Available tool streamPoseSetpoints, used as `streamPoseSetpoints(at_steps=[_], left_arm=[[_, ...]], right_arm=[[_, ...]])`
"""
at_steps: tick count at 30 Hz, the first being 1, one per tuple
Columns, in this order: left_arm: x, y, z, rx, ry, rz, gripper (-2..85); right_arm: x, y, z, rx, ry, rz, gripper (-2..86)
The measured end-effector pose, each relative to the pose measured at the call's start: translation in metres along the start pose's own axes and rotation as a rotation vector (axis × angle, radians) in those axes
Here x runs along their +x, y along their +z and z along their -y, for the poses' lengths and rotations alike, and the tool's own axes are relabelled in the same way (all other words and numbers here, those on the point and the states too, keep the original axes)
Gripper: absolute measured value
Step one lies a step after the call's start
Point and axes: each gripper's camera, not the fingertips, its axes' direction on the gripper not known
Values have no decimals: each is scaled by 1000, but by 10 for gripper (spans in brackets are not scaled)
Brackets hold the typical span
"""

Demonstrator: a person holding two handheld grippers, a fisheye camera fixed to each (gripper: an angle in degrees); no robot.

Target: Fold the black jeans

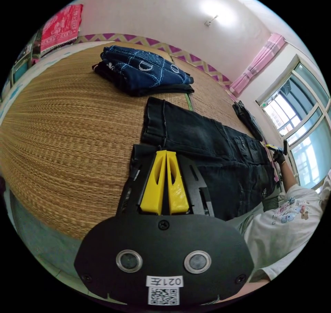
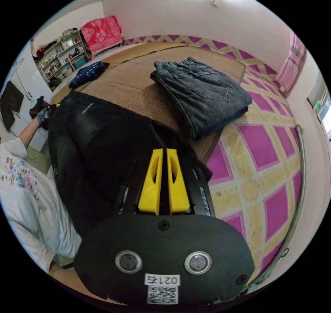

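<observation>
The black jeans (image 1: pixel 213 147) lie stretched flat across a straw mat (image 1: pixel 69 127). My left gripper (image 1: pixel 166 153) is shut on their leg end, with dark cloth bunched around its yellow jaws. In the right gripper view the jeans (image 2: pixel 103 130) run from my right gripper (image 2: pixel 164 151), shut on their other end, off to the left. The right gripper (image 1: pixel 277 148) appears small and far off in the left gripper view, held by a gloved hand. The left gripper (image 2: pixel 50 107) appears at the jeans' far end in the right gripper view.
Folded navy patterned clothes (image 1: pixel 144 70) sit just beyond the leg end. A folded grey pair of jeans (image 2: pixel 203 92) lies on the mat beside a pink and yellow chequered cover (image 2: pixel 262 161). A person's white sleeve (image 1: pixel 293 216) is close by. Shelves (image 2: pixel 62 54) stand at the back.
</observation>
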Motion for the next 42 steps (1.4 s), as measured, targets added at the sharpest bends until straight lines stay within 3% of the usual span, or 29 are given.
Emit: streamPoseSetpoints(at_steps=[8, 16, 20, 23, 25, 28, 34, 36, 42], left_arm=[[11, -14, -16, 23, -23, -10, -10], [29, -33, -34, 36, -19, 41, -10], [32, -51, -50, 64, -58, 34, -10], [33, -70, -68, 132, -98, 19, -10], [34, -89, -86, 235, -118, 7, -10], [35, -119, -119, 398, -154, -84, -10], [73, -161, -167, 374, -137, -4, -8], [91, -171, -182, 356, -129, 17, -6], [114, -180, -231, 338, -261, -78, 64]], right_arm=[[-2, -6, -109, -126, 121, 52, -3], [0, -3, -101, -112, 188, -171, -9], [0, -50, -137, 40, 284, -20, -6], [-25, -85, -166, 164, 202, 133, -5], [-51, -87, -177, 140, 106, 161, -4], [-79, -55, -199, -120, 45, -8, -6], [-65, -104, -271, 122, 305, -20, -4], [-66, -131, -313, 260, 424, 47, 1], [-58, -126, -403, 365, 788, 295, 91]])
